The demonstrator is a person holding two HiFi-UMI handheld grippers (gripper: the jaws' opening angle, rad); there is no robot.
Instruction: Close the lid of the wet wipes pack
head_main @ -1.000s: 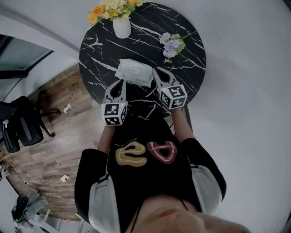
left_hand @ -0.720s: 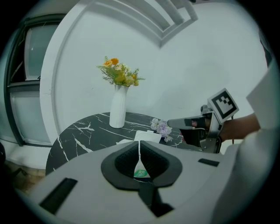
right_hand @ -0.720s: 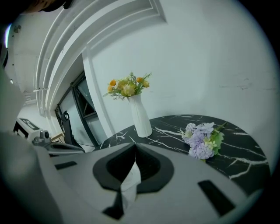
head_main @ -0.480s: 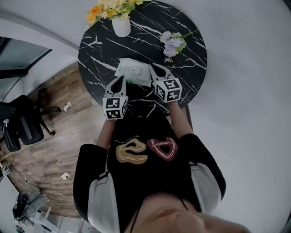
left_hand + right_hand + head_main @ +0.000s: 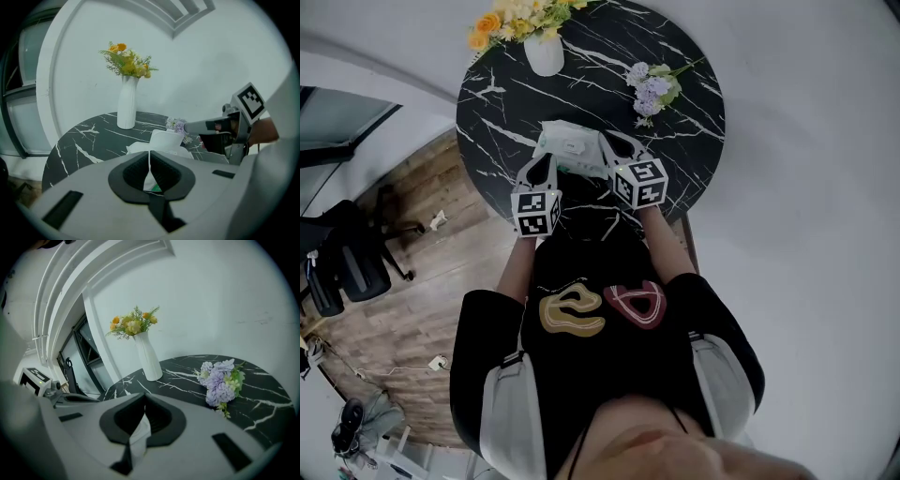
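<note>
Resting flat on the near half of a round table (image 5: 680,173) of glossy black stone veined with thin white lines, the wet wipes pack (image 5: 570,150) is a soft, pillow-shaped pouch of pale crinkled film with a touch of green print, and a small rounded white lid (image 5: 573,145) sits on its upper face; whether that lid lies fully flat cannot be told. The left gripper (image 5: 150,164), a smooth grey plastic body with dark ribbed rubber pads, has its jaws drawn together on a thin white edge of the pack's near left end, the film showing as a narrow line between the pads with the green print just below. The right gripper (image 5: 142,420), built the same way, is likewise pinched onto a fold of white film at the pack's right end, the sheet hanging down between its dark pads. In the head view the two marker cubes sit just beside each other at the table's near rim, with the pack between the two sets of jaws. At the far edge stands a slim, matte white vase (image 5: 544,54) with a narrow neck, holding feathery yellow and orange flowers (image 5: 508,19). A loose lilac posy (image 5: 651,89) with green leaves lies on its side on the stone, well apart from the pack. Left of the table runs a brown wood-plank floor (image 5: 412,281) with a black office chair (image 5: 347,267).
</note>
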